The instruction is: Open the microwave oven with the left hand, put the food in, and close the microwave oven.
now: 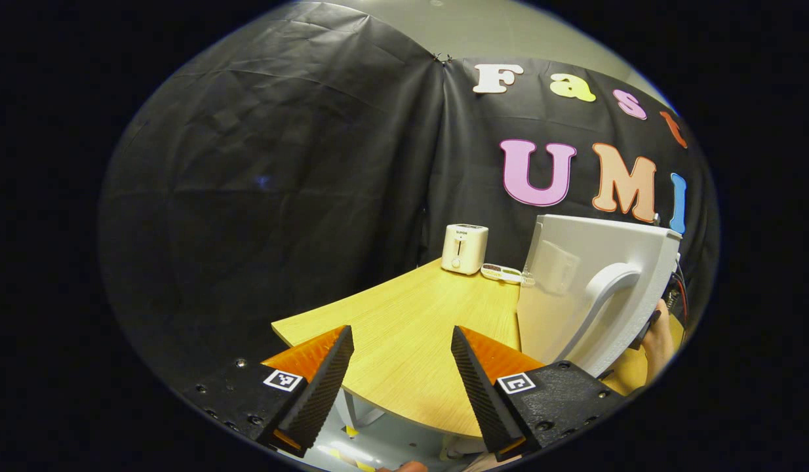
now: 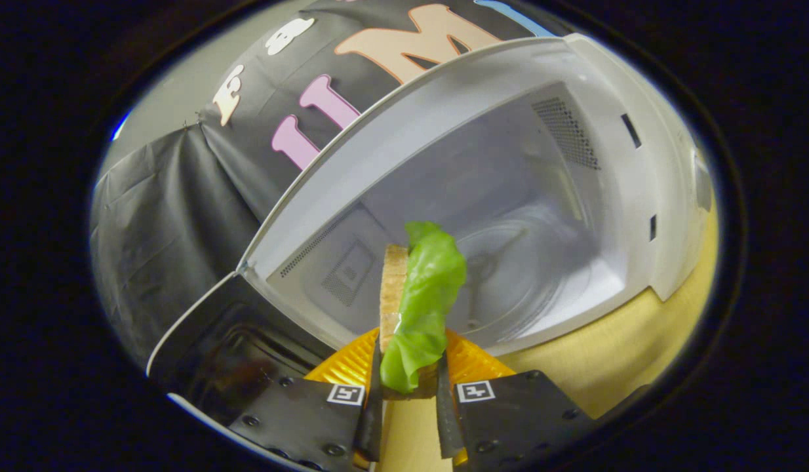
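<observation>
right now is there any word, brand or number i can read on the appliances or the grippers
toaster: small dark brand mark near its top, too small to read.
left gripper: square coded tags, patterns only, no words.
right gripper: the same kind of tags, no words.
microwave oven: no readable text on the parts in view.

Wooden table (image 1: 404, 341), light grain. White toaster (image 1: 464, 248) upright at its far edge, near the booth's corner. Small white tray (image 1: 501, 273) just beside toaster, dark bits in it, unclear.
</observation>
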Available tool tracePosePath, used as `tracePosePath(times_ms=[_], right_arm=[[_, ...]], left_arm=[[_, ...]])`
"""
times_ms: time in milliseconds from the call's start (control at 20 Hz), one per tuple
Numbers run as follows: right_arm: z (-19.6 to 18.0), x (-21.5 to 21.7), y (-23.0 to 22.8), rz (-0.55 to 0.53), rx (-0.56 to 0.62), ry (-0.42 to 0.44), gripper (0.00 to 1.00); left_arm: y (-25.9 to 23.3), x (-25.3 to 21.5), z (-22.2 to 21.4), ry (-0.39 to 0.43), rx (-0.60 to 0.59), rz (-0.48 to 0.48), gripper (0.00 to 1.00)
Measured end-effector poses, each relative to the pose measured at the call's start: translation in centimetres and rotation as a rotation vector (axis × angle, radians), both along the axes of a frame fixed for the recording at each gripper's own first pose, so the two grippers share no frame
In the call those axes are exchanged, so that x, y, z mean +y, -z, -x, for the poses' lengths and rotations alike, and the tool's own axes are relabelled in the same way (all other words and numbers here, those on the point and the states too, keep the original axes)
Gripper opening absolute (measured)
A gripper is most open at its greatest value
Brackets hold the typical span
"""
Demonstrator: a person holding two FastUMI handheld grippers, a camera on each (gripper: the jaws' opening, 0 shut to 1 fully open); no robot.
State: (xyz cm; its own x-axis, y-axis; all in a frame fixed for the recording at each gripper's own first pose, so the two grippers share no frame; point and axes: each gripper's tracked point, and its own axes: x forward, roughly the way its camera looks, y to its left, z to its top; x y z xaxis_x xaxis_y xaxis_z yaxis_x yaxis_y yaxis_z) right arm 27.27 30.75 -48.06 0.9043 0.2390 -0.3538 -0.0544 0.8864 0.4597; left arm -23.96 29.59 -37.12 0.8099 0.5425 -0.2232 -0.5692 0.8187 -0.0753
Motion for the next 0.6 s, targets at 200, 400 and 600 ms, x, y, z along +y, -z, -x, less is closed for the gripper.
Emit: tracePosePath(times_ms=[200,400,600], right_arm=[[-2.6,-0.3,-0.8,0.043,-0.059,0.035,0.29],[-4.8,-2.7,-1.4,0.137,-0.099,0.112,0.29],[-5.4,-4.5,-1.3,0.273,-0.143,0.131,0.42]], left_arm=[[0.0,-0.2,-0.3,0.013,0.012,-0.003,0.93],[0.2,-0.3,-0.3,0.016,0.017,0.001,0.93],[1.2,-0.4,-0.4,0.013,0.044,0.016,0.93]])
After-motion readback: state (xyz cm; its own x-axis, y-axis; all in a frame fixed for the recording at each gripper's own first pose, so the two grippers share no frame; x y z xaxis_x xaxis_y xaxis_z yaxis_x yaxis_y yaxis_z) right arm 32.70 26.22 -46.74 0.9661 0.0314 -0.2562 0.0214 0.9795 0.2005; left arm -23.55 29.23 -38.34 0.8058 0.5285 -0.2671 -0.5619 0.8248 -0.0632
